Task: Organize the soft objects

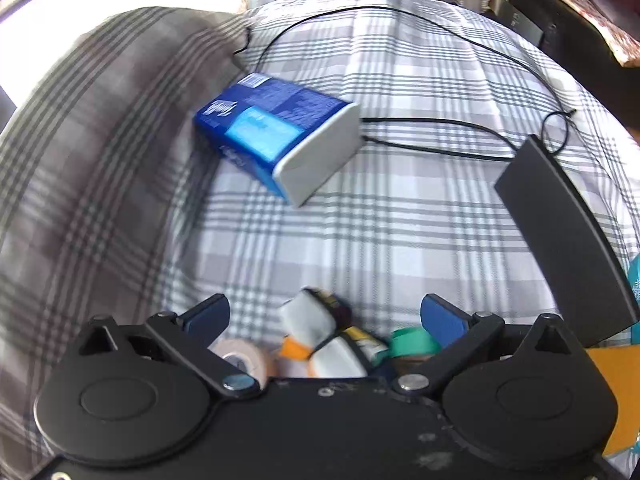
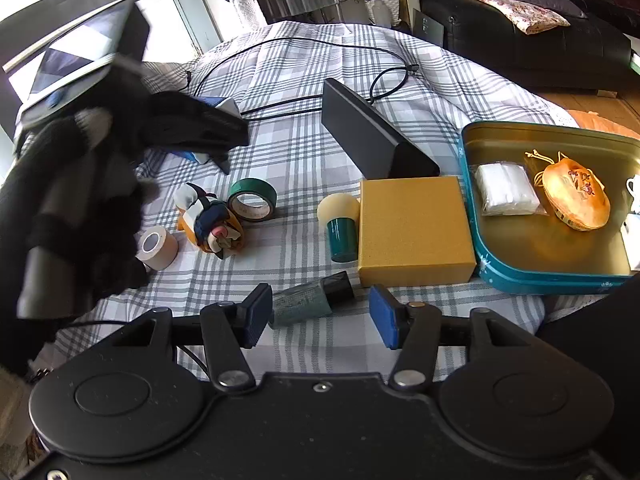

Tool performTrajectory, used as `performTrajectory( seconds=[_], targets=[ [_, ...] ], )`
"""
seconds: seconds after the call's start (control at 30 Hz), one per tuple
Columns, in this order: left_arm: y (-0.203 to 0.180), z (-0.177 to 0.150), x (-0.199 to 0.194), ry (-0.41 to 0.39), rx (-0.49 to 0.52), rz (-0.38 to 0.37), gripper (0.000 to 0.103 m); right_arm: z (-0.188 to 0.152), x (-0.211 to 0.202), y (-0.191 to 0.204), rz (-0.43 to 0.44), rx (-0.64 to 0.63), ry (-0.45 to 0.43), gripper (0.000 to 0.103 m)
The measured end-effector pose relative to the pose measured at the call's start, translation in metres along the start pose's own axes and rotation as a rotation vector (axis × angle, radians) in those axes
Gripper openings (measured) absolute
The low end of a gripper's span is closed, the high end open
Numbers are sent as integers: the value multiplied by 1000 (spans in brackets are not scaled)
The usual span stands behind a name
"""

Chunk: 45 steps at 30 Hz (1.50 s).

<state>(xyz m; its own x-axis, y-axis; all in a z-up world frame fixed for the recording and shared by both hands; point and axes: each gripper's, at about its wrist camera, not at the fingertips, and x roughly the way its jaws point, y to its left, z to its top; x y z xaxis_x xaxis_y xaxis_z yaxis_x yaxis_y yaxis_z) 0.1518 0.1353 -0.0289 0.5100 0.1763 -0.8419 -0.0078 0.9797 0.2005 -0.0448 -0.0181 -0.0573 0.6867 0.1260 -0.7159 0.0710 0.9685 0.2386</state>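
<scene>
A small stuffed toy (image 2: pixel 212 222) in white, navy and orange lies on the checked cloth; in the left wrist view it (image 1: pixel 320 336) sits just below my open left gripper (image 1: pixel 326 318). The left gripper also shows in the right wrist view (image 2: pixel 224 136), above and behind the toy. A blue tissue pack (image 1: pixel 276 136) lies further back. My right gripper (image 2: pixel 320 314) is open and empty above a grey-green tube (image 2: pixel 312 300). A teal tin tray (image 2: pixel 520 276) at the right holds a white soft pack (image 2: pixel 506 190) and an orange pouch (image 2: pixel 576 196).
A beige tape roll (image 2: pixel 158 248), a green tape roll (image 2: pixel 252 200), a teal-handled sponge brush (image 2: pixel 340 220), a yellow box (image 2: pixel 414 230) and a black flat box (image 2: pixel 372 132) lie on the cloth. Black cables (image 1: pixel 436 144) run across the back.
</scene>
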Motion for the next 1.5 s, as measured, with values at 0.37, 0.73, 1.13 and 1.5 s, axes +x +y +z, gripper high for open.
performTrajectory(
  seconds=[0.37, 0.73, 1.13, 1.5],
  targets=[
    [-39, -13, 35, 86, 82, 90, 102, 1, -4, -13, 28, 17, 6, 52],
    [-5, -50, 13, 105, -8, 100, 102, -4, -8, -14, 97, -12, 33, 52],
    [-30, -37, -27, -21, 46, 56, 103, -7, -7, -15, 113, -20, 41, 53],
    [-3, -56, -3, 57, 6, 130, 103, -8, -4, -12, 104, -36, 51, 52]
  ],
)
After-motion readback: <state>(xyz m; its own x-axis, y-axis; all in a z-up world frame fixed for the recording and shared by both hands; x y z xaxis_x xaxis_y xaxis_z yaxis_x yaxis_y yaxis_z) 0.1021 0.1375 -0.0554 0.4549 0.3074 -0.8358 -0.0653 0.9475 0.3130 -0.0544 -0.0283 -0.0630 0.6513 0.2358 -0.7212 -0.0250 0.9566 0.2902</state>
